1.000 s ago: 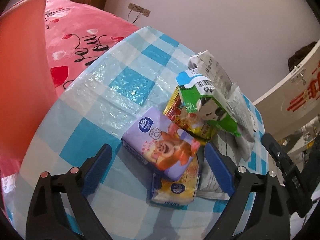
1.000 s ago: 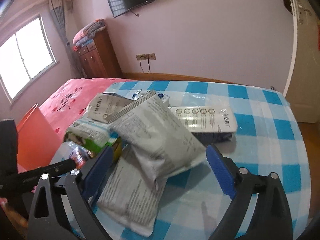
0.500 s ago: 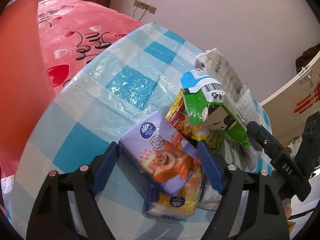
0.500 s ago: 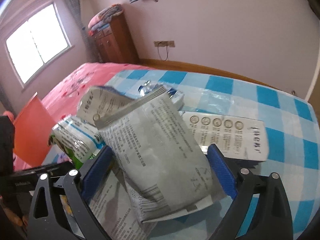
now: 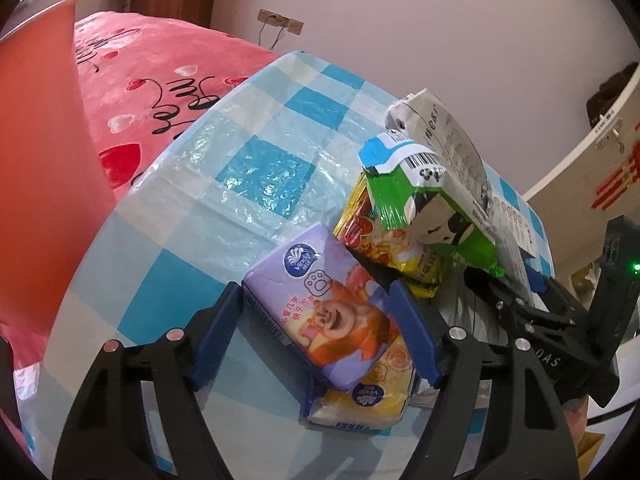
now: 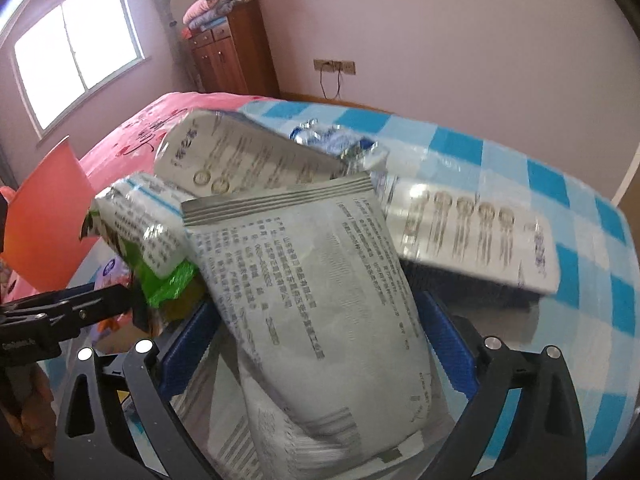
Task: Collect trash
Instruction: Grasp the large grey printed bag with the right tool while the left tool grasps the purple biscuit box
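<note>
- Purple, rectangular tissue pack with a cartoon bear (image 5: 332, 312) lies between the blue pads of the left gripper (image 5: 320, 328); its jaws have just been closing, and both pads now sit against the pack's sides.
- Under that pack lies a yellow tissue pack (image 5: 368, 396); behind it lean a yellow-red snack wrapper (image 5: 384, 248), a green snack bag with a cartoon face (image 5: 420, 208) and a grey printed pouch (image 5: 444, 132).
- All rest on a blue-and-white checked plastic tablecloth (image 5: 240, 168); a pink bedspread with hearts (image 5: 152, 80) and an orange bin wall (image 5: 36, 152) stand at the left.
- Part of the right gripper (image 5: 532, 304) shows at the right edge, its tips hidden.
- Grey crinkled foil pouch with printed text (image 6: 320, 300) fills the right wrist view, standing between the widely spread blue pads of the right gripper (image 6: 316, 344); whether they touch it I cannot tell.
- Behind it lie a white flat packet with circles (image 6: 472, 236) and a crushed clear bottle (image 6: 328, 136), both blurred.
- Brown wooden cabinet (image 6: 232, 56) and window (image 6: 76, 52) stand beyond.
</note>
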The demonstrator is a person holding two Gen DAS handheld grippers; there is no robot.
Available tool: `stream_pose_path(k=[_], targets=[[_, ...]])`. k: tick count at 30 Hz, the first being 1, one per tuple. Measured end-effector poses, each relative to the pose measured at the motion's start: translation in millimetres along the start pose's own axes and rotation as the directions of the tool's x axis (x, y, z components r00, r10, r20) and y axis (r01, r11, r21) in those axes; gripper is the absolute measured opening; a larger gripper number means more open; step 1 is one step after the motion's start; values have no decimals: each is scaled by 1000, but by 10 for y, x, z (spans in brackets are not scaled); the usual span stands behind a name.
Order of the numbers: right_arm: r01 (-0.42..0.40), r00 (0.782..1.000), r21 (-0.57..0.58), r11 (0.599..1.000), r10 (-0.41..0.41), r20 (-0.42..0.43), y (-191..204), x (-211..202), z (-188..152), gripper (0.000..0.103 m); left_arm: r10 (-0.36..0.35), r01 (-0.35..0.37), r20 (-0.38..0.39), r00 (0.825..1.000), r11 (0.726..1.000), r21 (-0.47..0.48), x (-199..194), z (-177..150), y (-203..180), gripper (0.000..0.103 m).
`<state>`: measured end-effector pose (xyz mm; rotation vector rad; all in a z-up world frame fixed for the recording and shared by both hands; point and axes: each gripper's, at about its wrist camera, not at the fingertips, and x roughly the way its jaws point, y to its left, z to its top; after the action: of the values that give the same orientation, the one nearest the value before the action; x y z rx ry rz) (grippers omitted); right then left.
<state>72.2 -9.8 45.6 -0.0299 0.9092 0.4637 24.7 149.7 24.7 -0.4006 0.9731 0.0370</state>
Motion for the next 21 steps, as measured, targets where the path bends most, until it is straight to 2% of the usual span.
stream_pose_path(k=[3, 7, 13, 19, 21], targets=[[1, 1000, 27, 1000, -1, -3, 25, -69, -71, 89, 1, -1, -14, 1000, 1000, 2, -5, 11, -3, 76], [-25, 1000, 99, 995, 26, -5, -6, -197, -145, 89, 24, -24, -10, 1000, 999, 35, -33, -10, -75, 78], [-52, 999, 125, 991, 52, -2, 28, -344, -249, 89, 25, -25, -10, 1000, 1000, 17, -26, -28, -59, 79], [-34, 999, 182, 983, 34, 5, -12, -398, -322, 89, 27, -28, 16, 1000, 999, 23, -83, -41, -77, 62], [-30, 1000, 189, 982, 30, 3, -2, -401, -350, 85, 24, -25, 23, 999, 999, 21, -109, -41, -58, 58]])
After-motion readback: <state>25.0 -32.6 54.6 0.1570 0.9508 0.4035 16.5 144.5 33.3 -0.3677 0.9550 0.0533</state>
